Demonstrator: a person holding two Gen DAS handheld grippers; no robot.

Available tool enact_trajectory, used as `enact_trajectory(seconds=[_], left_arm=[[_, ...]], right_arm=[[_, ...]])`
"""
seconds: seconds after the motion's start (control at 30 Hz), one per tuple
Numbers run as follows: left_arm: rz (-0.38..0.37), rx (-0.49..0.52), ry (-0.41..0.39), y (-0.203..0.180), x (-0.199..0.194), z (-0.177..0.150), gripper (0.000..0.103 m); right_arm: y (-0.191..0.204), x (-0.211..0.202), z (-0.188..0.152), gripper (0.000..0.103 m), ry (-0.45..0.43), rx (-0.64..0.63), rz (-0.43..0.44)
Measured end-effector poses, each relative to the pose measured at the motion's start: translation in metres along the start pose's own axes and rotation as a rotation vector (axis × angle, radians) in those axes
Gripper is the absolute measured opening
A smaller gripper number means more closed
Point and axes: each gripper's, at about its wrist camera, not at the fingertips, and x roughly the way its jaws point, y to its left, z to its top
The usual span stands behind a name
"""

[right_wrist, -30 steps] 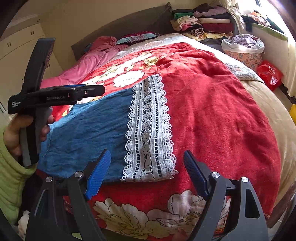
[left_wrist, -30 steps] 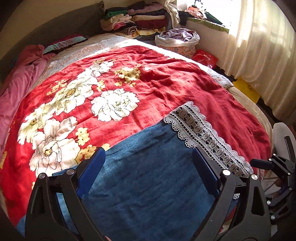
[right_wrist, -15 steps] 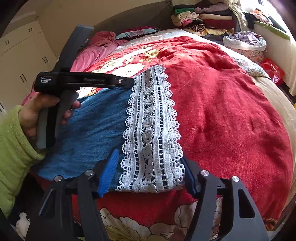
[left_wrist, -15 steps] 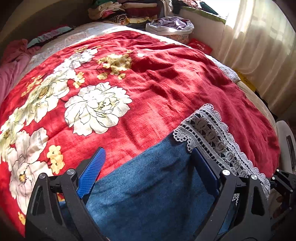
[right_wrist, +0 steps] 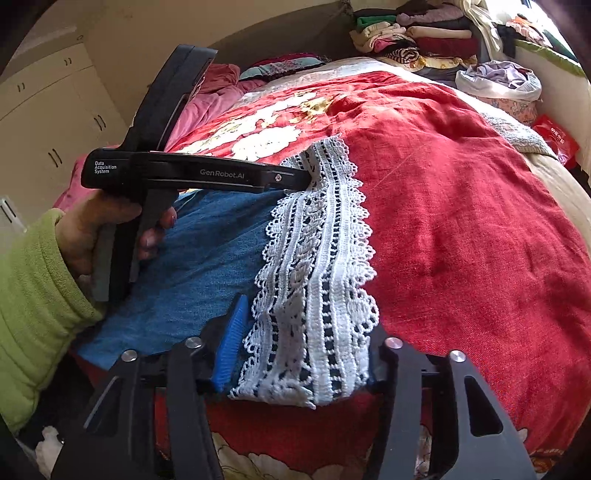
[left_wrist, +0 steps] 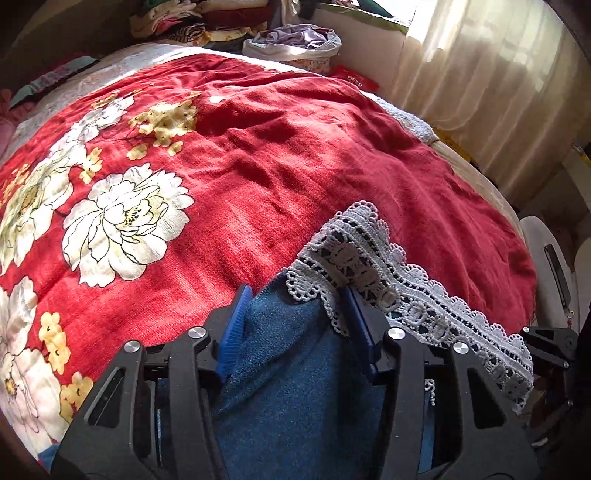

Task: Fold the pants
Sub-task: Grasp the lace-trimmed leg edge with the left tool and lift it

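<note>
Left wrist view shows first the bed, covered by a red bedspread point(left_wrist: 332, 155) with large white and yellow flowers printed on it. Behind the bed, next to the window curtain point(left_wrist: 491, 74), there is a pile of folded clothes point(left_wrist: 207, 22) and a bag of laundry point(left_wrist: 295, 40).

The pants point(left_wrist: 295, 387), of blue denim with a wide band of white lace point(left_wrist: 369, 258) along the hem, lie flat on the near part of the bedspread. In the right wrist view the lace band runs away from the camera, with the denim on its left side.

The left gripper point(left_wrist: 293, 314) is over the far corner of the hem. Its jaws have just been closing, and the fabric is raised into a fold between the blue pads point(left_wrist: 232, 332): denim against one pad, lace against the other. It pinches this corner.

The right gripper point(right_wrist: 299, 350) is at the near end of the lace band, and its jaws have also just been closing. The left pad touches the scalloped edge of the lace; the other pad is hidden behind the lace, so it is probably gripping the band, but I cannot tell for sure.

In the right wrist view a hand point(right_wrist: 92, 236) in a green sleeve point(right_wrist: 33, 306) holds the handle of the left gripper.
</note>
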Motion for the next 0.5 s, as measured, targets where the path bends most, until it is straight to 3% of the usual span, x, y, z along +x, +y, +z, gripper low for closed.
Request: enact_trajectory(seconds=[0.03,0.2,0.37,0.5], left_arm=[[0.005,0.017,-0.002,-0.005,-0.001,-0.001,0.027],[0.084,0.076,-0.028,-0.017,-0.008,-0.004,0.014],[0.011,0.001,-0.086,-0.001,-0.033,-0.006,0.009],[-0.043,-0.072,-0.169,0.017,-0.07,-0.013,0.009]], right_arm=[[0.001,0.0,0.0,0.041,0.0,-0.003,-0.002],[0.002,-0.002,0.002,0.03,-0.005,0.005,0.003],[0.018,-0.014,0.011,0.022,-0.025,-0.027,0.04],[0.045,-0.022,0.021,0.022,-0.048,-0.091,0.076]])
